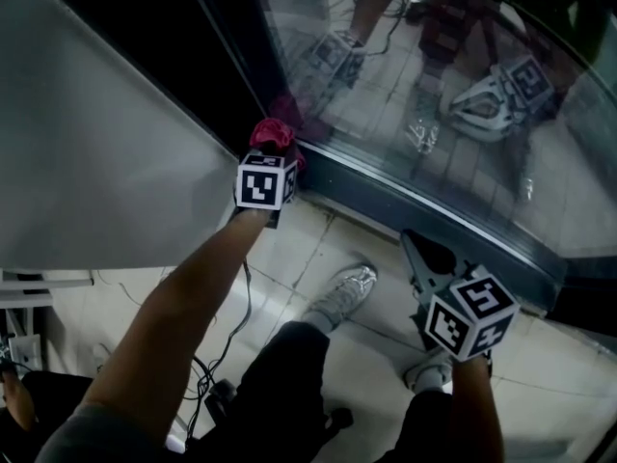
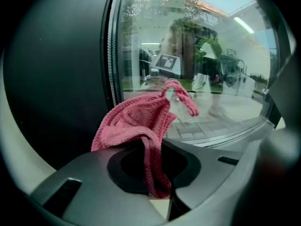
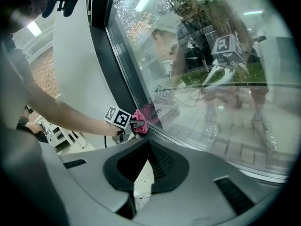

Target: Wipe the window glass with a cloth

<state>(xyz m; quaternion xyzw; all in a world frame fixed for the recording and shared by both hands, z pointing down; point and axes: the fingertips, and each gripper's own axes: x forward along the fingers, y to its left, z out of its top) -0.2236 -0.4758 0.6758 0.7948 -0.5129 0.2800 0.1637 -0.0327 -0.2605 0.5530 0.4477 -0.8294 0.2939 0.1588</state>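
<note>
One pink terry cloth (image 2: pixel 136 119) is pinched in the closed jaws of the left hand-held gripper (image 1: pixel 277 154). It is bunched against the lower corner of the clear window glass (image 1: pixel 434 95), at 11 o'clock in the head view. At 4 o'clock, the right hand-held gripper (image 1: pixel 427 255) has its jaws together on nothing, apart from the glass, over the pale tiled floor (image 1: pixel 318 249).

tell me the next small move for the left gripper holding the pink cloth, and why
Probably sweep the left gripper rightward: its jaws are shut on the pink terry cloth, bunched at the bottom-left corner of the clear window glass beside the dark frame, so most of the pane lies that way.
</note>
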